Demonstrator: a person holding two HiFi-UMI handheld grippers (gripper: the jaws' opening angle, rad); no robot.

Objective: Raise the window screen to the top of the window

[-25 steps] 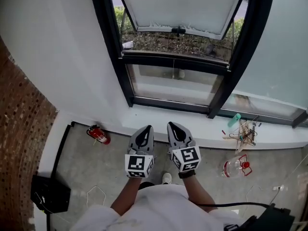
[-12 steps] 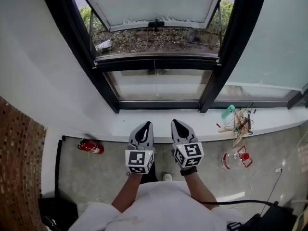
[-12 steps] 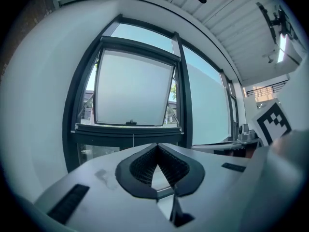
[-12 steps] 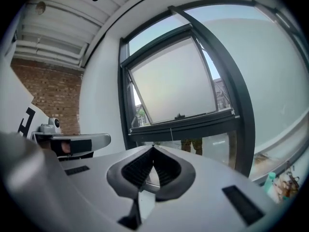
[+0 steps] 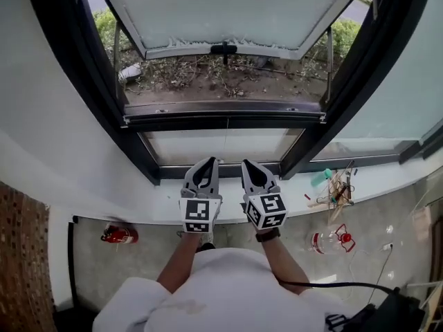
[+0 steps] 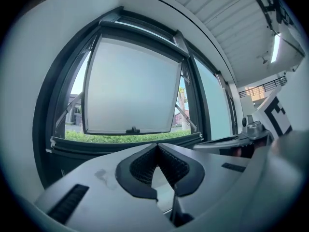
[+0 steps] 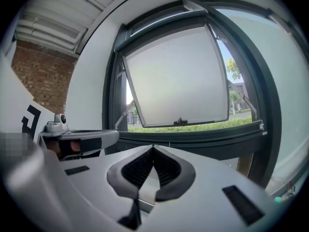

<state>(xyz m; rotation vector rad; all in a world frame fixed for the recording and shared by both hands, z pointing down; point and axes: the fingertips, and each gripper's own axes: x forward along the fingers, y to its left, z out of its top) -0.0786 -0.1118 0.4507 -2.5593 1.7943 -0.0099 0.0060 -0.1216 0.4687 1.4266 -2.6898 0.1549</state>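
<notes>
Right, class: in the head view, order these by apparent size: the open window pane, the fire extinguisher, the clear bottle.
Largest: open window pane.
Then clear bottle and fire extinguisher, which look alike, so unranked.

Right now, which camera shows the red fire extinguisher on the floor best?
The head view: it looks steeply down, so the fire extinguisher is in plain sight, if slightly blurred. The left gripper view and the right gripper view both face the open window and show nothing of it.
</notes>
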